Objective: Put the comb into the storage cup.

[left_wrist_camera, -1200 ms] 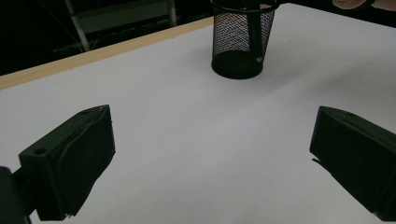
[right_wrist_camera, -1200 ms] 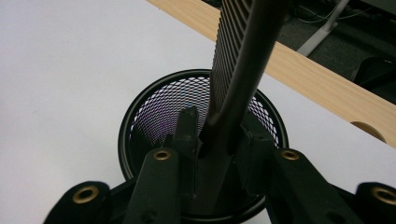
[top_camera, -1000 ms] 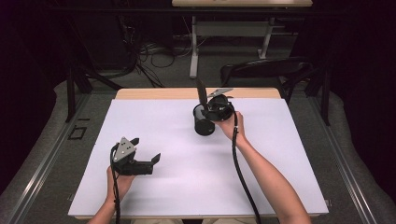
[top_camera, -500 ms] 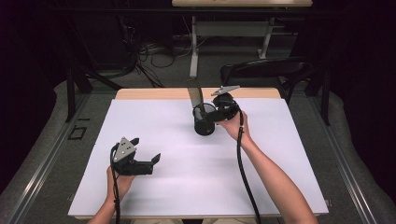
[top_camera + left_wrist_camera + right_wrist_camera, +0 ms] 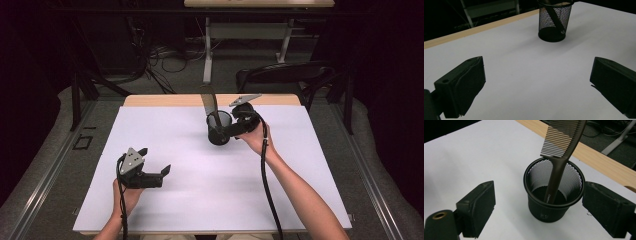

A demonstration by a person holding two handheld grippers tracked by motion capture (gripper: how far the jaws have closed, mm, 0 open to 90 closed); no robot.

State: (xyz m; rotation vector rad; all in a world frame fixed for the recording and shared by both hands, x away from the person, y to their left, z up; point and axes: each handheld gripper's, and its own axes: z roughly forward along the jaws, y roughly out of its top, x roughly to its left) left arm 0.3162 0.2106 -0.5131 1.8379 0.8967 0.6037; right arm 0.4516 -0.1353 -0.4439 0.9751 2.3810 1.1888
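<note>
Comb (image 5: 560, 152): we find it standing handle-down in the mesh cup (image 5: 554, 197), leaning toward 1 o'clock.
Mesh cup: upright on the table (image 5: 200, 200), at 12 o'clock of its middle.
Right gripper (image 5: 223, 134): jaws just opening, flanking the cup, gripping nothing.
Left gripper (image 5: 156, 164): jaws apart, empty, at 7 o'clock.

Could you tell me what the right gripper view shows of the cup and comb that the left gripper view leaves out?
Right gripper view: the comb with its teeth, handle down inside the mesh cup, between the open right gripper jaws, which have just been opening. Left gripper view: the cup's outer wall from afar, beyond the open left gripper. Both: cup on the white table.
</note>
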